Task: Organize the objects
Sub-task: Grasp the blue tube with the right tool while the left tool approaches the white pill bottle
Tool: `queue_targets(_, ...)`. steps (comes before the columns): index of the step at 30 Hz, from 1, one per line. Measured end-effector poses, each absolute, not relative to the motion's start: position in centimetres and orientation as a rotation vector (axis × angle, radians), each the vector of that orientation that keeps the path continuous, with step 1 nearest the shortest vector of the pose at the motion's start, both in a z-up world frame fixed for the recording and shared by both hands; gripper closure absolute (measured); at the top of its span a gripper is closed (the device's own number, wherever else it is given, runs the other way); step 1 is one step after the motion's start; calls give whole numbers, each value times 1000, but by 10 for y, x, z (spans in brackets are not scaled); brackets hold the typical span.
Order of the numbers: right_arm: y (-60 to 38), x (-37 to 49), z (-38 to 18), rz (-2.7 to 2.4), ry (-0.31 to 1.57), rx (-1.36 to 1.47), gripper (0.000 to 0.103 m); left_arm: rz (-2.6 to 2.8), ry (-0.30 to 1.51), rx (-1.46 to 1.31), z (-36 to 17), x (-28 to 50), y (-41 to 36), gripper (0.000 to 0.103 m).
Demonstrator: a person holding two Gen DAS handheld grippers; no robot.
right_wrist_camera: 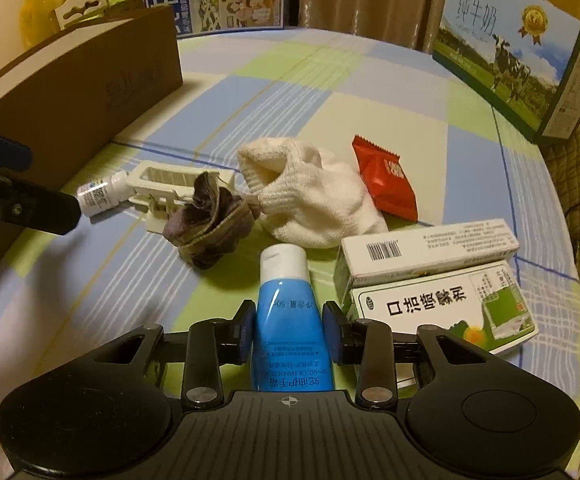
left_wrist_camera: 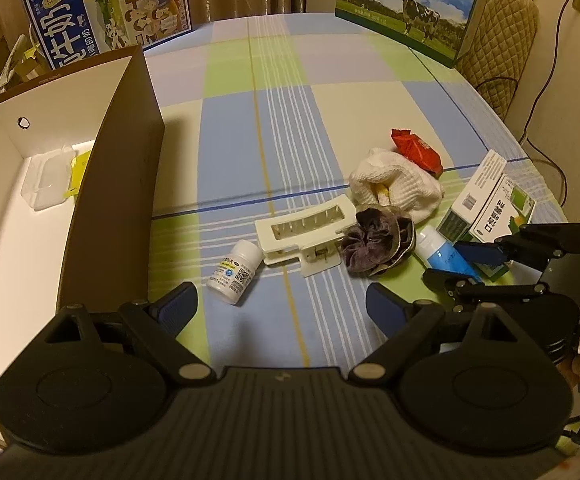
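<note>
**Right gripper on blue tube; left gripper wide and empty**

Right wrist view, bottom centre: right gripper [right_wrist_camera: 288, 328] has its two blue pads closed against the sides of the blue tube [right_wrist_camera: 286, 320], white cap pointing away. The tube lies on the checked tabletop [right_wrist_camera: 369, 80]. Just right of it, two medicine boxes [right_wrist_camera: 441, 292] lie stacked and touching.

Left wrist view, bottom centre: left gripper [left_wrist_camera: 282, 304] is spread wide with nothing between the fingers, over bare cloth.

Just beyond the left gripper, a small white pill bottle [left_wrist_camera: 234, 272] lies on its side. To its right is a white hair claw clip [left_wrist_camera: 303, 232], touching a dark purple scrunchie [left_wrist_camera: 375, 240].

Further back, centre right of that frame: a bunched white sock [left_wrist_camera: 395, 186], with a red snack packet [left_wrist_camera: 415, 148] at its far edge.

Left of frame: an open brown box with white interior [left_wrist_camera: 110, 160] stands on the tabletop. Inside it, a clear plastic case [left_wrist_camera: 48, 180] beside a yellow item [left_wrist_camera: 77, 168].

Far edge, upper frame: two milk cartons [left_wrist_camera: 405, 8], one at each corner.
</note>
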State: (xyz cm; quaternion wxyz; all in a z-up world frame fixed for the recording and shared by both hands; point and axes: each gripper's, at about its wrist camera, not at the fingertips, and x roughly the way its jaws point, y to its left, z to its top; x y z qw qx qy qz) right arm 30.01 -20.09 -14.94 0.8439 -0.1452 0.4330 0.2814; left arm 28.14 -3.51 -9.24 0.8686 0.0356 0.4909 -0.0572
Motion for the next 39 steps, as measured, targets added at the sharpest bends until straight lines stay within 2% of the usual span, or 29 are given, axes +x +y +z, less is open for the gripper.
queue_targets(6,-203,298,-148,620,921,-285,71,-131,1047,113,-95,288,-35,14)
queue_targets(9,-208,295,-144,630,932,-242,71,-136,1056,154,-96,294,-35,17)
queue_targets(18,-237,288,-123,601,933,-87,71,-185,1102,263,-100,318,-33,35)
queue_targets(23,-253,282,-115,570,931,-45,71,-239,1171,336,-111,334,-33,52)
queue_targets(27,-262,279,-111,551,932,-23,71,-261,1223,392,-121,347,-35,54)
queue_targets(29,-265,277,-110,544,932,-13,71,-268,1245,411,-127,351,-35,60)
queue_targets(33,-270,275,-108,527,933,-3,71,-273,1284,434,-138,357,-37,62)
queue_targets(39,-274,272,-105,510,936,5,71,-259,1323,437,-151,360,-36,71)
